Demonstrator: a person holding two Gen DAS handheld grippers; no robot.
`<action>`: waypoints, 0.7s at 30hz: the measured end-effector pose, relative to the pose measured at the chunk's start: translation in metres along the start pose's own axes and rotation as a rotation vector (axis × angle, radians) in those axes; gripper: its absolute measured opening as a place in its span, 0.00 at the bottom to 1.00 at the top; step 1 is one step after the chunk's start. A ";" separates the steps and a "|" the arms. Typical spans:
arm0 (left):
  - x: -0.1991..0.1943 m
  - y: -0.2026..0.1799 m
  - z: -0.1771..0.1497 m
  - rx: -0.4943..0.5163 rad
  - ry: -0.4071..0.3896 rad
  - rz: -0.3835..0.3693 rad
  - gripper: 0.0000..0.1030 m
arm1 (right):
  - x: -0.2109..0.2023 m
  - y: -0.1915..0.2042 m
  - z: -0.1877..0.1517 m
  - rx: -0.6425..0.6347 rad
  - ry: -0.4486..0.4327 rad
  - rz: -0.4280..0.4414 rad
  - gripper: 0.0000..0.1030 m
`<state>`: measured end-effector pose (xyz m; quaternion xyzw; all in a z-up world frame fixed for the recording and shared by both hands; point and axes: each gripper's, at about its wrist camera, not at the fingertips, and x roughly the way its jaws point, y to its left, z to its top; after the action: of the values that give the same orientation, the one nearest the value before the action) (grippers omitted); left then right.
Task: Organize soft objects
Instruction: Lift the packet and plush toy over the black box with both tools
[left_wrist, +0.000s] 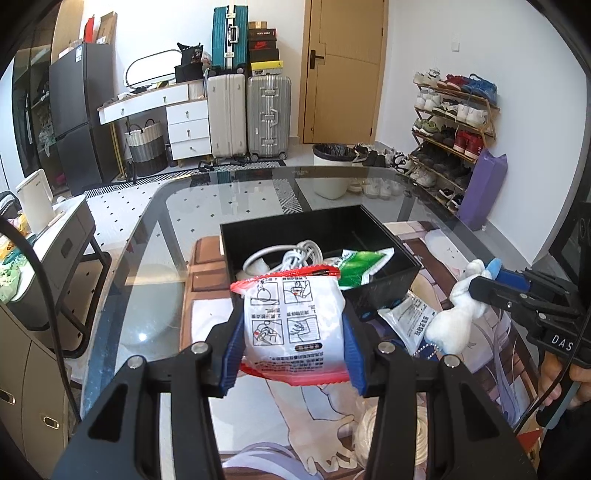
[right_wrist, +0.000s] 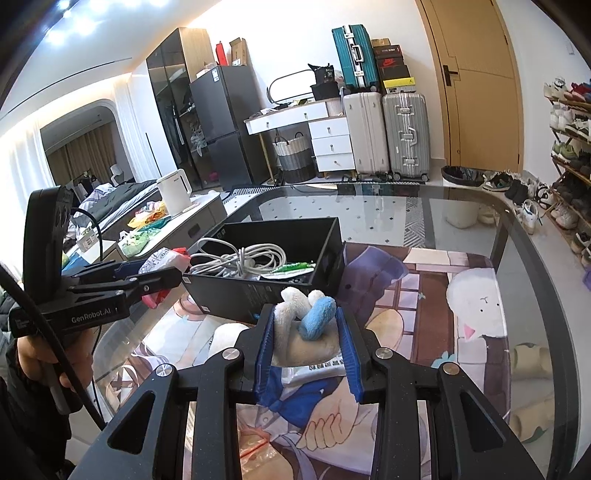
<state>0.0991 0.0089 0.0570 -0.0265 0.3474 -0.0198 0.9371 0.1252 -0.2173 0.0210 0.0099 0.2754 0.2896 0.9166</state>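
My left gripper (left_wrist: 293, 325) is shut on a puffy white packet with red edges (left_wrist: 295, 321), held above the mat just in front of the black box (left_wrist: 384, 291). The box holds a white cable (left_wrist: 295, 254) and a green pouch (left_wrist: 358, 266). My right gripper (right_wrist: 306, 328) is shut on a white and blue plush toy (right_wrist: 306, 321), held to the right of the box (right_wrist: 258, 291); the toy also shows in the left wrist view (left_wrist: 458, 310). The left gripper with its packet (right_wrist: 162, 262) shows left of the box in the right wrist view.
A white printed sachet (left_wrist: 410, 321) lies on the illustrated mat (right_wrist: 424, 295) under the plush. A coil of white cord (left_wrist: 369, 439) lies near the front. The glass table (left_wrist: 229, 199) stretches beyond. Suitcases (left_wrist: 251, 110), a bin (left_wrist: 330, 166) and a shoe rack (left_wrist: 454, 125) stand behind.
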 end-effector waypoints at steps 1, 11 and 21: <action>0.000 0.000 0.002 0.001 -0.003 0.001 0.44 | 0.000 0.001 0.001 0.000 -0.003 0.000 0.32; 0.000 0.004 0.015 0.000 -0.029 0.005 0.44 | 0.000 0.004 0.017 -0.006 -0.026 -0.015 0.32; 0.006 0.011 0.029 -0.004 -0.045 0.021 0.44 | 0.002 0.006 0.041 -0.025 -0.048 -0.024 0.32</action>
<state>0.1224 0.0208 0.0744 -0.0251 0.3266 -0.0086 0.9448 0.1447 -0.2058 0.0559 0.0021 0.2497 0.2815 0.9265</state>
